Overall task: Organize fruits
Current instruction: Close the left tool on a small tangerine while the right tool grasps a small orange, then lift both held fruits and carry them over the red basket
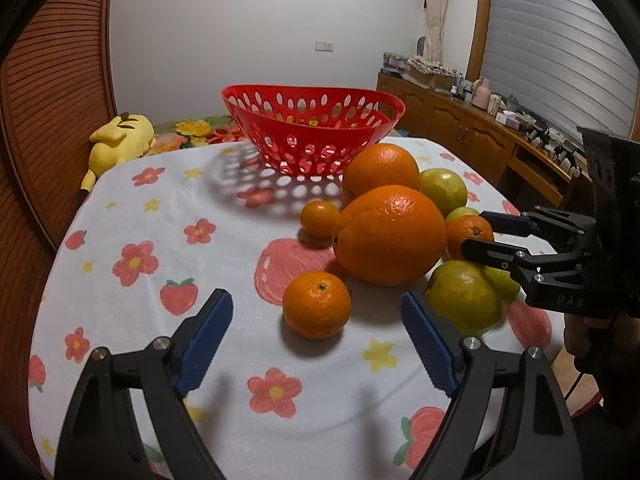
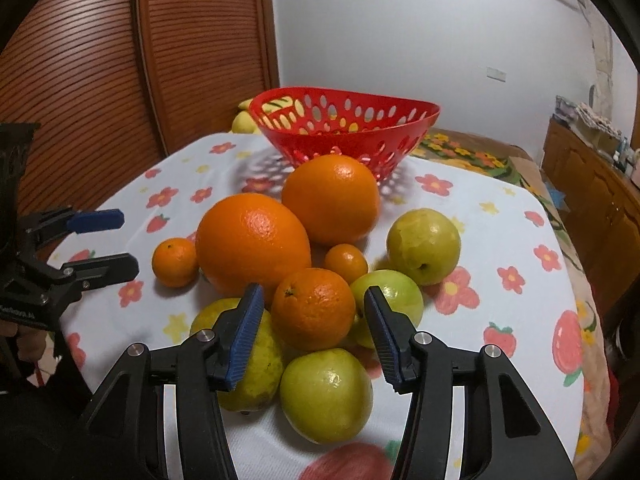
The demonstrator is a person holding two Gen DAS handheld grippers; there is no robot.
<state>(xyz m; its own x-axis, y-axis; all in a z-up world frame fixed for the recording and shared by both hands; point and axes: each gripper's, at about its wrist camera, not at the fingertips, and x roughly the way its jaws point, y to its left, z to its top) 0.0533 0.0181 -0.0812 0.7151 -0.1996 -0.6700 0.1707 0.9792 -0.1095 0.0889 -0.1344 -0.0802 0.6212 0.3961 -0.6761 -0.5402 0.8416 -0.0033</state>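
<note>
Directly ahead of the right tongs, whose jaws stand apart astride but not pressing it, a mandarin is found amid the fruit heap on the worktop, the open left tongs facing another mandarin, the red basket lying beyond.

Soft indoor light is falling from above, glinting on the oranges; the basket is casting a dotted shadow toward the counter's far edge. Fisheye edges are bending and darkening.
</note>
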